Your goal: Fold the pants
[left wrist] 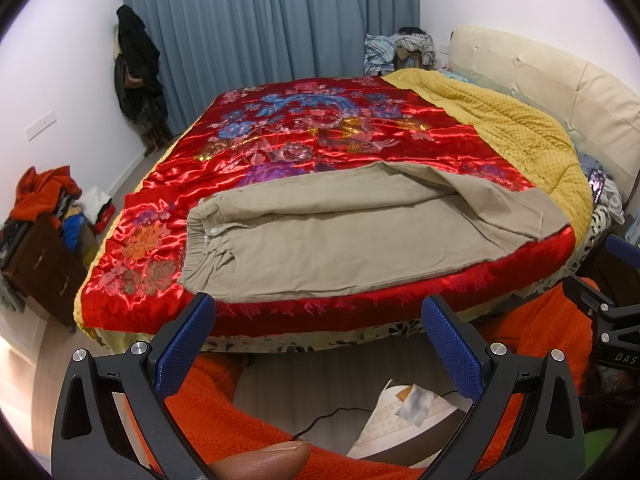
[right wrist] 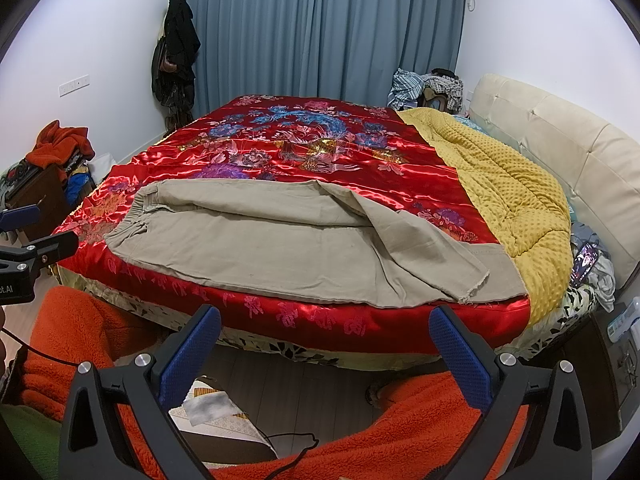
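Observation:
Beige pants lie along the near edge of the bed on a red floral satin quilt, waistband to the left and leg hems to the right. One leg is folded over the other, with its hem turned back. My left gripper hangs open in front of the bed edge, below the waist end, holding nothing. My right gripper is likewise open and empty, short of the pants near the leg end. The right gripper's body shows at the right edge of the left wrist view.
A yellow blanket covers the bed's right side by the cream headboard. Orange fleece-clad legs and floor clutter lie below the grippers. A dark dresser piled with clothes stands left. Blue curtains hang behind.

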Tool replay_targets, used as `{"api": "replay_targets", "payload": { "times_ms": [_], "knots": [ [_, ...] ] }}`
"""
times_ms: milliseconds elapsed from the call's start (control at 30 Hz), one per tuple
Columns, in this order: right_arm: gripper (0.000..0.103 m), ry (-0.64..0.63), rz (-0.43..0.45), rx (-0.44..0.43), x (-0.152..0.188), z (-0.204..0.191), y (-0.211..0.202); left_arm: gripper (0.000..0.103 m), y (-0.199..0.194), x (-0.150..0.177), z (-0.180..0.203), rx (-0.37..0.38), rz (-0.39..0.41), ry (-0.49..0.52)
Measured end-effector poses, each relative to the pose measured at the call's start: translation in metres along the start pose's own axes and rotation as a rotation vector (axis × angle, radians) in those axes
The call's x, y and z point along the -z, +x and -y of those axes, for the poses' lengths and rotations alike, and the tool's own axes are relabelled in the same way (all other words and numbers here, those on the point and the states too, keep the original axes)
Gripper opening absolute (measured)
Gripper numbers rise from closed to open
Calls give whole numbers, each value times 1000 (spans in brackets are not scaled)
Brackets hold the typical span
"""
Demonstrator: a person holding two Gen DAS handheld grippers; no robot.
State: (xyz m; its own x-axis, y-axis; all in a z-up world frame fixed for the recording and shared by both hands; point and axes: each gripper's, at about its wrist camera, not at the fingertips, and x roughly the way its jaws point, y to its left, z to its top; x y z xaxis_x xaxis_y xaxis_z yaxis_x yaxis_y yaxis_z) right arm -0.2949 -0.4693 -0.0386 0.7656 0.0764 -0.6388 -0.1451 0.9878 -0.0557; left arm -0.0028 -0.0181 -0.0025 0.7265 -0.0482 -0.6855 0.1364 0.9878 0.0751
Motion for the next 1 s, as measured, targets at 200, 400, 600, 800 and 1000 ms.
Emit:
{"api": "replay_targets", "payload": {
  "times_ms": [200, 400, 600, 800, 1000],
  "knots": [
    [103, 0, 0, 1, 0, 0, 0, 103, 0, -1, 1, -1, -3, 0],
    [103, 8, 20, 6, 6, -2, -2, 103, -8, -4, -9, -33, 28, -20],
    [103, 10, 6, -4, 7, 0, 0, 103, 1, 0, -13, -21, -3, -29],
    [103, -1, 8, -3, 8, -3, -3, 103, -3, -1, -9, -21, 14, -13],
    [103, 2, 5, -5, 2, 0, -3, 103, 1, -1, -7, 16, -6, -15]
  ]
}}
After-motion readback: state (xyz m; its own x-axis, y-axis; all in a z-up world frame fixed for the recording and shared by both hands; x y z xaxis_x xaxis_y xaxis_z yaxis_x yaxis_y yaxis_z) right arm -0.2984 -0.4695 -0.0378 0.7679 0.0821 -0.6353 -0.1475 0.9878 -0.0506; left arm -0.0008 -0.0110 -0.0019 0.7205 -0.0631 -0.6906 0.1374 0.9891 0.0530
